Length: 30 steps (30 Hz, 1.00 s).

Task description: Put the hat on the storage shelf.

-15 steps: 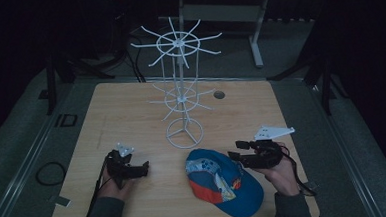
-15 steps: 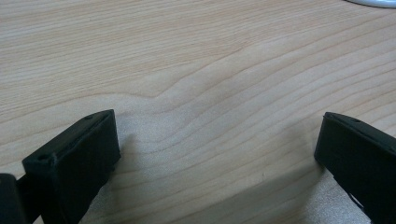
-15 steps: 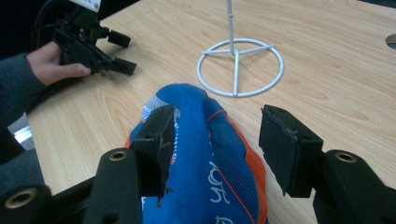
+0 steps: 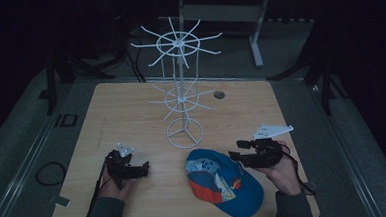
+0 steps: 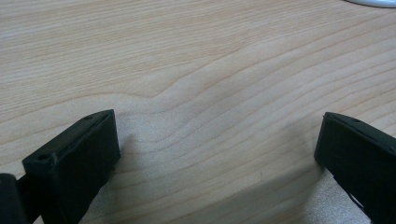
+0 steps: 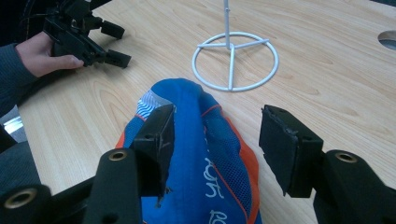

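A blue and orange cap (image 4: 224, 182) lies on the near part of the wooden table (image 4: 131, 106), just in front of the round base of a white wire rack (image 4: 181, 91) that stands upright near the table's middle. The right gripper (image 4: 238, 152) hangs just beside the cap's right side, held in the person's right hand (image 4: 280, 173); in the right gripper view its jaws stand spread apart with nothing between them but air, the cap's crown (image 6: 196, 140) lying below and beyond them. The left gripper (image 4: 143, 168) rests low over bare wood at the near left, well apart from the cap, held in the left hand (image 4: 116, 188). In the left gripper view its jaws are wide apart over the grain and grasp nothing.
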Each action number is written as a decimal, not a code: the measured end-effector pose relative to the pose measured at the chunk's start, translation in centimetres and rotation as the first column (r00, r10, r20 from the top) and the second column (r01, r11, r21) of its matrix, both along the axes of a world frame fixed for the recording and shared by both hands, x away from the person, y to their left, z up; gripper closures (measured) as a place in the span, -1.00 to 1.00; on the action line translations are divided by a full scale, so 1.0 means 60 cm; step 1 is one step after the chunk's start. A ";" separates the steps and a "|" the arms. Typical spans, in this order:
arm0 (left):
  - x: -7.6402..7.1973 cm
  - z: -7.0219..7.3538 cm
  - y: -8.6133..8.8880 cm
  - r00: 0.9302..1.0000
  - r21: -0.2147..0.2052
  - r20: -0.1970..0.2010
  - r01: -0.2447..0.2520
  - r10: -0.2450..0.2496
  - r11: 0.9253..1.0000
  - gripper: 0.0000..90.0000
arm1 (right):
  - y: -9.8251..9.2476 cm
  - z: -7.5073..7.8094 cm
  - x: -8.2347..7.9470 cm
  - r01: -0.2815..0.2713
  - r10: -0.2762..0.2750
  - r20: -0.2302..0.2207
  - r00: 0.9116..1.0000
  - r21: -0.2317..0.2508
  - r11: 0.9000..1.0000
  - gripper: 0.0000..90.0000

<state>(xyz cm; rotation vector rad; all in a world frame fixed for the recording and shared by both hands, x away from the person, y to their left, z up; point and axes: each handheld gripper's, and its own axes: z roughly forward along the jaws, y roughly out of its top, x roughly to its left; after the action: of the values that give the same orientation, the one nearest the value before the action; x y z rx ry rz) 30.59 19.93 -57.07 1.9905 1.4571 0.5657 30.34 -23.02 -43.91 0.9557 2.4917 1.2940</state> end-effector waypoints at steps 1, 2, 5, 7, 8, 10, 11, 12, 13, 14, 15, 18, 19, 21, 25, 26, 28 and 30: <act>0.000 0.000 0.000 1.000 0.000 0.001 -0.001 0.001 1.000 -1.00 | 0.001 0.001 0.000 -0.001 0.001 0.001 1.000 -0.003 1.000 0.00; 0.000 0.000 0.000 1.000 0.000 0.001 -0.001 0.001 1.000 -1.00 | 0.002 0.002 0.000 -0.003 0.003 0.000 1.000 -0.003 1.000 0.00; 0.000 0.000 0.000 1.000 0.000 0.001 -0.001 0.001 1.000 -1.00 | 0.006 0.005 0.000 -0.007 0.007 0.005 1.000 -0.020 1.000 -0.02; 0.000 0.000 0.000 1.000 0.000 0.000 0.000 0.000 1.000 -1.00 | 0.009 0.006 0.000 -0.013 0.014 0.005 1.000 -0.032 0.999 -0.03; 0.000 0.000 0.000 1.000 0.000 0.000 0.000 0.000 1.000 -1.00 | 0.011 0.007 0.000 -0.016 0.016 0.004 1.000 -0.039 0.999 -0.03; 0.000 0.000 0.000 1.000 0.000 0.001 -0.001 0.001 1.000 -1.00 | 0.015 0.008 0.001 -0.022 0.022 0.002 1.000 -0.051 0.998 -0.03; 0.000 0.000 0.000 1.000 0.000 0.001 -0.001 0.001 1.000 -1.00 | 0.017 0.009 0.002 -0.025 0.025 0.005 1.000 -0.055 0.998 -0.04; 0.000 0.000 0.000 1.000 0.000 0.001 -0.001 0.001 1.000 -1.00 | 0.019 0.010 0.002 -0.027 0.027 0.002 1.000 -0.057 0.998 -0.04; 0.000 0.000 0.000 1.000 0.000 0.001 -0.001 0.001 1.000 -1.00 | 0.020 0.011 0.003 -0.037 0.037 0.000 0.999 -0.049 0.998 -0.04; 0.000 0.000 0.000 1.000 0.000 0.001 -0.001 0.001 1.000 -1.00 | 0.022 0.013 0.004 -0.048 0.048 -0.007 0.999 -0.037 0.998 -0.05; 0.000 0.000 0.000 1.000 0.000 0.000 0.000 0.000 1.000 -1.00 | 0.024 0.014 0.005 -0.058 0.058 -0.008 0.998 -0.033 0.998 -0.05; 0.000 0.000 0.000 1.000 0.000 0.000 -0.001 0.001 1.000 -1.00 | 0.031 0.017 0.008 -0.066 0.065 -0.009 0.998 -0.057 0.996 -0.05; 0.000 0.000 0.000 1.000 0.000 0.000 -0.001 0.001 1.000 -1.00 | 0.032 0.017 0.009 -0.069 0.068 -0.009 0.998 -0.060 0.996 -0.05; 0.000 0.000 0.000 1.000 0.000 0.001 -0.001 0.001 1.000 -1.00 | 0.036 0.017 0.010 -0.075 0.074 -0.013 0.997 -0.069 0.995 -0.05; 0.000 0.000 0.000 1.000 0.000 0.000 -0.001 0.001 1.000 -1.00 | 0.041 0.012 0.012 -0.083 0.081 -0.021 0.996 -0.081 0.993 -0.05; 0.000 0.000 0.000 1.000 0.000 0.001 -0.001 0.001 1.000 -1.00 | 0.042 0.011 0.013 -0.083 0.081 -0.023 0.996 -0.085 0.993 -0.05; 0.000 0.000 0.000 1.000 0.000 0.000 0.000 0.000 1.000 -1.00 | 0.045 0.010 0.013 -0.085 0.083 -0.027 0.996 -0.088 0.993 -0.05; 0.000 0.000 0.000 1.000 0.000 0.000 -0.001 0.001 1.000 -1.00 | 0.049 0.009 0.015 -0.089 0.087 -0.028 0.996 -0.096 0.991 -0.05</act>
<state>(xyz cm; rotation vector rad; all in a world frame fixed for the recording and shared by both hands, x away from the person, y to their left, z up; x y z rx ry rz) 30.59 19.93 -57.07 1.9898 1.4576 0.5660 31.24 -20.10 -43.34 0.8534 2.6146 1.1803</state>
